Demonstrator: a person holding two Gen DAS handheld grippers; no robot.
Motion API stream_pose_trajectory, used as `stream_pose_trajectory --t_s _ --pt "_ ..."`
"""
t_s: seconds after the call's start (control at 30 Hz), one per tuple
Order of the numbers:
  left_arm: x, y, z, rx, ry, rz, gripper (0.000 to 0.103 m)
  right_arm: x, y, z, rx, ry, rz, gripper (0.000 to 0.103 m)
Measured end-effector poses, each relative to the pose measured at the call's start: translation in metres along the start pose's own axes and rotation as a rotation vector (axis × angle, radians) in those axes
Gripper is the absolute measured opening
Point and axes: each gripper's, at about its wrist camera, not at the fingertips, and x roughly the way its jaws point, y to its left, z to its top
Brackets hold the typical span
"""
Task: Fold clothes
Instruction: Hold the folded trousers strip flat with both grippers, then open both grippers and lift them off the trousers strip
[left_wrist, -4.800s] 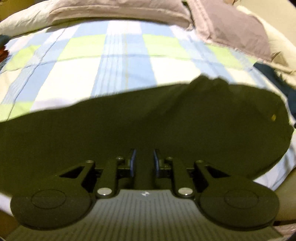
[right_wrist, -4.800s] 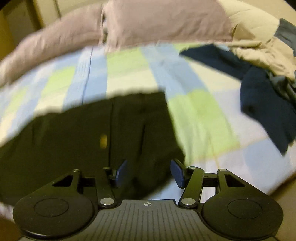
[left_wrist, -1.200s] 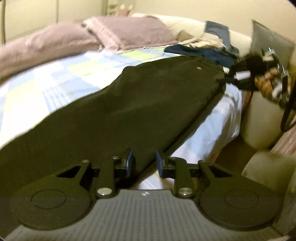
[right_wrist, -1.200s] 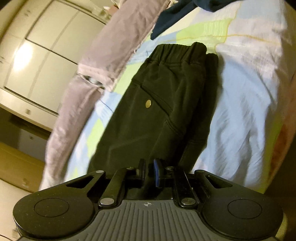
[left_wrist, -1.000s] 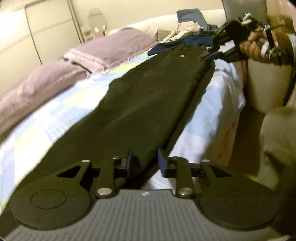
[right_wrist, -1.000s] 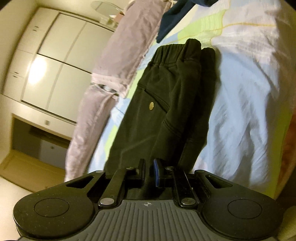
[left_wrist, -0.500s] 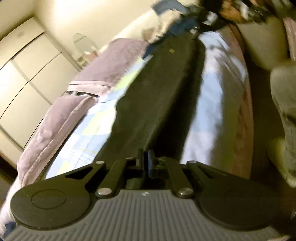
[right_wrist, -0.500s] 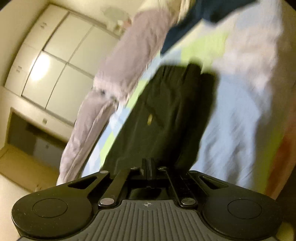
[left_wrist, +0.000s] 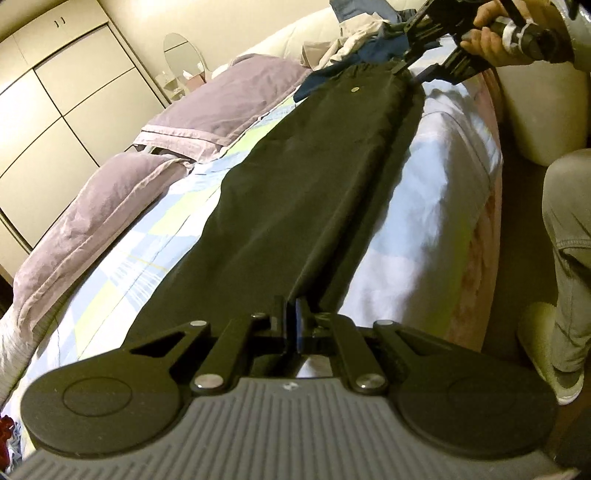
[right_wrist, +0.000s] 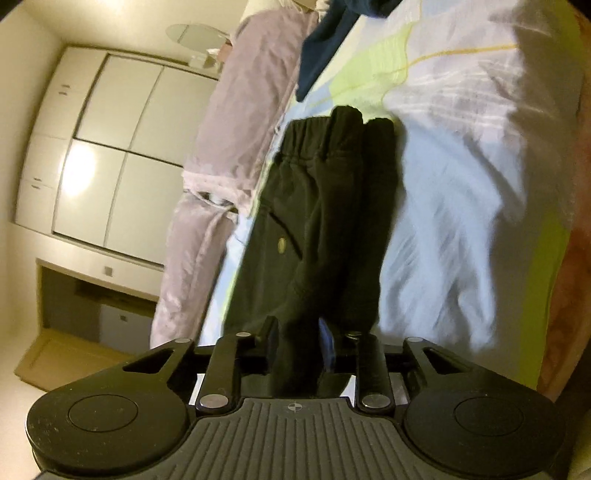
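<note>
Trousers (left_wrist: 295, 177) | stretched lengthwise along bed (left_wrist: 436, 192) | near hem pinched in left gripper (left_wrist: 291, 325) | far waistband fold pinched in right gripper (right_wrist: 295, 347)

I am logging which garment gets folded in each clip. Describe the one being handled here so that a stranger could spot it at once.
On the bed with the checked blue, green and white sheet, look along the edge nearest the person, opposite the mauve pillows. The black trousers lie stretched out there, each end clamped in a gripper's jaws. Unlike the crumpled navy clothes past the waistband, they lie flat and show a small brass button.
</note>
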Motion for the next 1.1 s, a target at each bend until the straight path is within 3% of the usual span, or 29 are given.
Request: stream_pose_trajectory --t_s 0.1,0.13,0.17,0.27,0.4,0.5,0.53,0.57,0.7,0.83,0.97,1.03,1.1 --pt "0.0 0.003 0.001 -0.024 0.006 -0.012 0.005 0.003 -0.001 0.005 -0.016 0.017 -0.017 0.029" --pt "-0.001 0.004 0.002 -0.025 0.007 -0.015 0.004 0.004 -0.001 0.007 -0.022 0.023 -0.023 0.017" --pt "-0.002 0.005 0.003 -0.026 0.008 -0.018 0.004 0.005 -0.001 0.009 -0.027 0.028 -0.029 0.015" --pt "-0.012 0.009 0.008 -0.049 -0.011 -0.008 0.004 -0.009 0.004 0.001 -0.066 0.01 -0.052 0.013" --pt "-0.006 0.006 0.006 -0.075 0.035 -0.033 0.004 -0.02 0.001 -0.012 -0.102 -0.012 -0.103 0.013" --pt "0.002 -0.004 0.008 -0.063 0.074 0.0 0.004 -0.006 -0.012 -0.016 -0.102 -0.029 -0.091 0.018" --pt "0.001 -0.005 0.012 -0.068 0.087 0.007 0.004 -0.007 -0.009 -0.013 -0.098 -0.022 -0.088 0.025" --pt "0.0 -0.005 0.015 -0.073 0.1 0.014 0.005 -0.009 -0.004 -0.011 -0.118 -0.021 -0.1 0.038" --pt "-0.006 -0.005 0.031 -0.082 0.182 0.046 0.008 -0.025 0.038 -0.019 -0.366 -0.091 -0.209 0.041" --pt "-0.019 0.01 0.047 -0.179 0.203 0.094 0.009 -0.025 0.082 -0.039 -0.683 -0.195 -0.271 0.041" --pt "-0.032 0.03 0.054 -0.304 0.194 0.161 0.009 0.002 0.087 -0.063 -0.905 -0.177 -0.307 0.041" --pt "-0.019 0.038 0.042 -0.374 0.267 0.2 0.009 0.029 0.077 -0.074 -0.999 -0.107 -0.389 0.041" --pt "0.0 0.045 0.025 -0.449 0.369 0.226 0.009 0.031 0.074 -0.088 -1.093 -0.128 -0.419 0.042"
